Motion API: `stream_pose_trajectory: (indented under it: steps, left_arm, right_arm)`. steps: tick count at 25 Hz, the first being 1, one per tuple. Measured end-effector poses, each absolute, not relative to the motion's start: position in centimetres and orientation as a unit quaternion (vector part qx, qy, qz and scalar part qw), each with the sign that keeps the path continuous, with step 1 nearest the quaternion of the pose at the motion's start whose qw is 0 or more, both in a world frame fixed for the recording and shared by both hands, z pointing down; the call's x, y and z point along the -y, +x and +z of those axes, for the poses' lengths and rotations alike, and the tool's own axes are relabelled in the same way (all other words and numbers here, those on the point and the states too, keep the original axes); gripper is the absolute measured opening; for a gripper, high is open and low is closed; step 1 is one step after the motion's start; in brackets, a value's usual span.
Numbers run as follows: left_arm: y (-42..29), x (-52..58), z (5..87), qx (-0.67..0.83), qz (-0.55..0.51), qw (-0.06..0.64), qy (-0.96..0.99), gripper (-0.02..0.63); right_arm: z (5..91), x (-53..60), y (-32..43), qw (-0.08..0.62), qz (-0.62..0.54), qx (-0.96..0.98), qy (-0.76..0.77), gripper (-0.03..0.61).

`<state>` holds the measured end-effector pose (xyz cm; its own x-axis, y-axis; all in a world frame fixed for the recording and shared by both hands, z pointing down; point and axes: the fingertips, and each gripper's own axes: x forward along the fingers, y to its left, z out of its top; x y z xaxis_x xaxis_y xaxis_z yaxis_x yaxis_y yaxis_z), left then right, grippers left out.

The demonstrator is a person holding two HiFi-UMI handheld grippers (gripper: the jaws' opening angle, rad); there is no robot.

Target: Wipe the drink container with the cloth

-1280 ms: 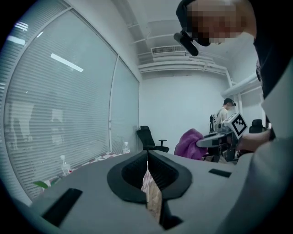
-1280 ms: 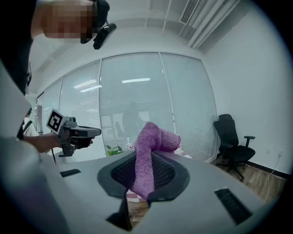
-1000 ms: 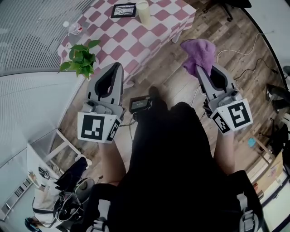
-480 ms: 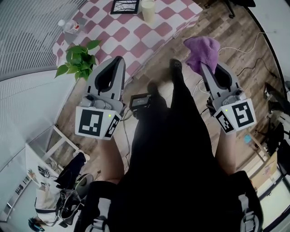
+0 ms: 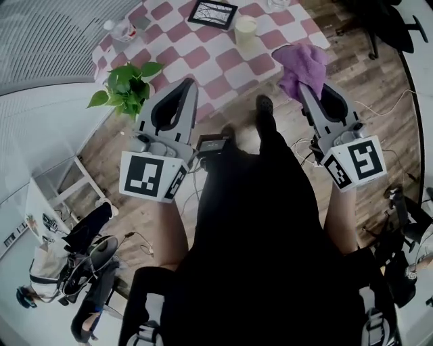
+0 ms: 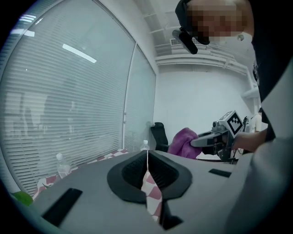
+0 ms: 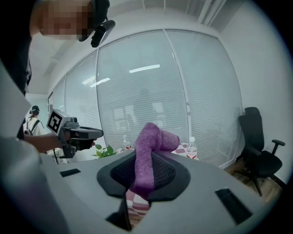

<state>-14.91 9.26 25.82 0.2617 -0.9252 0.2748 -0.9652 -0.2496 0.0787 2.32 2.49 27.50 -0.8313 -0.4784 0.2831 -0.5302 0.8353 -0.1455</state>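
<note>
Both arms reach forward, side by side. The left gripper (image 5: 189, 85) has its jaws together and empty. The right gripper (image 5: 305, 90) clamps the purple cloth (image 5: 302, 62) by the table (image 5: 181, 64) edge. Bare floor (image 5: 237, 113) lies between them.

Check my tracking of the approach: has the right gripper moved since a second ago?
Yes, the right gripper moved toward the checkered table: its cloth now overlaps the table's corner; earlier it hung over floor.

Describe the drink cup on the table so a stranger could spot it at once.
Find the pink-and-white checkered table. Beside the black picture frame on it stands the drink cup. It is pale cream and opaque, unlike the clear water bottle at the corner.
</note>
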Motion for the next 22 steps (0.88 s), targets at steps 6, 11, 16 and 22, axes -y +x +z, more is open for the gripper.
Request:
stream_pose_trajectory:
  steps: [6, 11, 16, 22]
  left_arm:
    - [-13.6, -3.7, 25.8, 0.637, 0.093, 0.117, 0.756, 0.035]
    - [-13.1, -0.9, 26.2, 0.679, 0.089, 0.134, 0.717, 0.035]
    - [-12.6, -0.2, 27.7, 0.708, 0.080, 0.154, 0.684, 0.037]
    - [-12.0, 0.8, 30.2, 0.717, 0.076, 0.179, 0.670, 0.037]
  right_arm:
    - [28.3, 3.6, 2.4, 0.129, 0.112, 0.964, 0.204, 0.084]
    - [29.8, 7.2, 2.3, 0.140, 0.123, 0.970, 0.155, 0.084]
    - [31.5, 8.7, 1.7, 0.156, 0.126, 0.974, 0.105, 0.084]
    - [33.1, 9.2, 0.6, 0.176, 0.134, 0.972, 0.076, 0.084]
